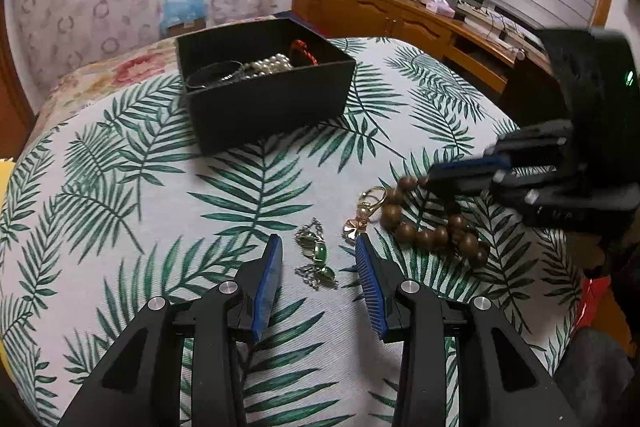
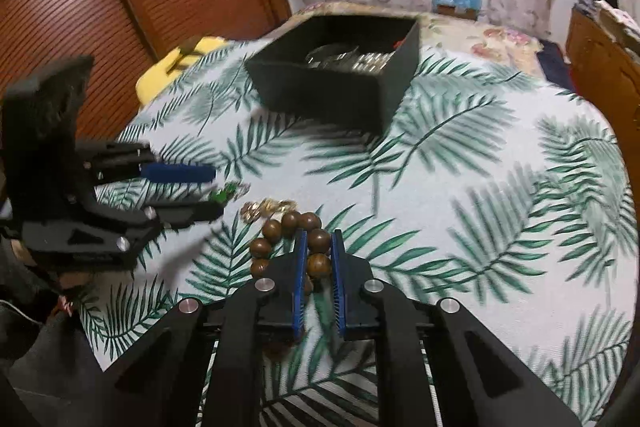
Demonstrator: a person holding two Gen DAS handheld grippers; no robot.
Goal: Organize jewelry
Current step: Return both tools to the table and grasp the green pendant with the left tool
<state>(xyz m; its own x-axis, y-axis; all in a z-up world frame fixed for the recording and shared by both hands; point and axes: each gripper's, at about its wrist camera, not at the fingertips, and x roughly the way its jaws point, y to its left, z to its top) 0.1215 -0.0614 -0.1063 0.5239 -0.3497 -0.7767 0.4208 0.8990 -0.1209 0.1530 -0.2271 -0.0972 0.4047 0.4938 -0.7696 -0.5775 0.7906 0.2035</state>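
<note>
We count one wooden bead bracelet clamped in right claw; left claw apart over one green-stone chain; one box.

The left wrist view looks down low along its own claw across the leaf-print cover toward the black box, which stands ahead and slightly left of centre, fairly near. The right wrist view faces the same box from further right, also low and close over the cover. Both views share the box, the cover before it, the wooden beads, and each shows the other claw entering from the side.
</note>
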